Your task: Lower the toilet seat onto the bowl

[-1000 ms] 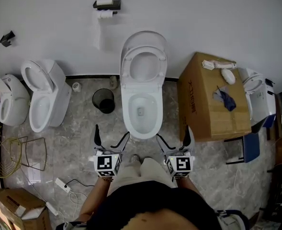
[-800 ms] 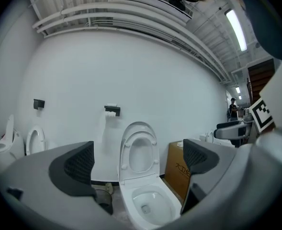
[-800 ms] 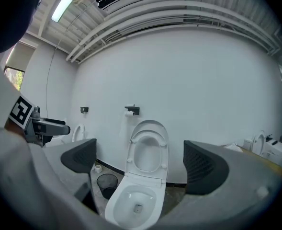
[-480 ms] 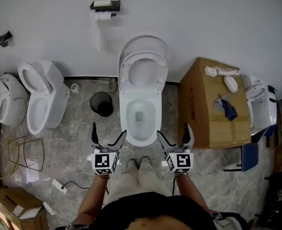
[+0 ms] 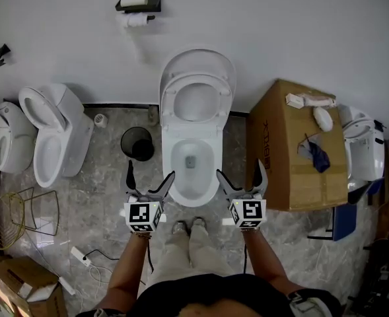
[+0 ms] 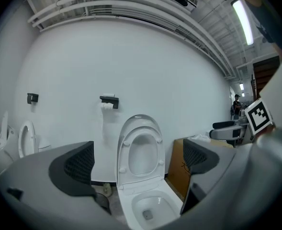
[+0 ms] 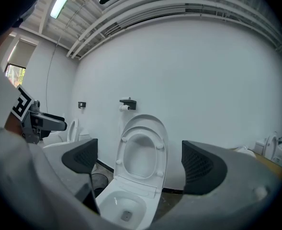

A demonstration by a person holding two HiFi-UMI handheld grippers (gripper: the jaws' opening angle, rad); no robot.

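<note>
One toilet seat [image 5: 197, 80] raised above one bowl [image 5: 170, 165] at centre, left gripper [image 5: 151, 170] and right gripper [image 5: 240, 168] lower centre, fingers spread, empty

Noted glossy ceramic on the toilet bowl [image 5: 212, 167], smooth plastic sheen on the toilet seat [image 5: 195, 80]. Saw polished veined stone on the floor [image 5: 102, 177], matt brown cardboard on the box [image 5: 293, 150], matt black textured pads [image 6: 78, 164] on the left hand-held gripper [image 6: 138, 159].

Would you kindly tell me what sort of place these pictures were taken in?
Likely a test or showroom space rather than a real bathroom: the open toilet shares one white wall with two more toilets, a big cardboard box stands beside it, and bare pipes cross the ceiling.
</note>
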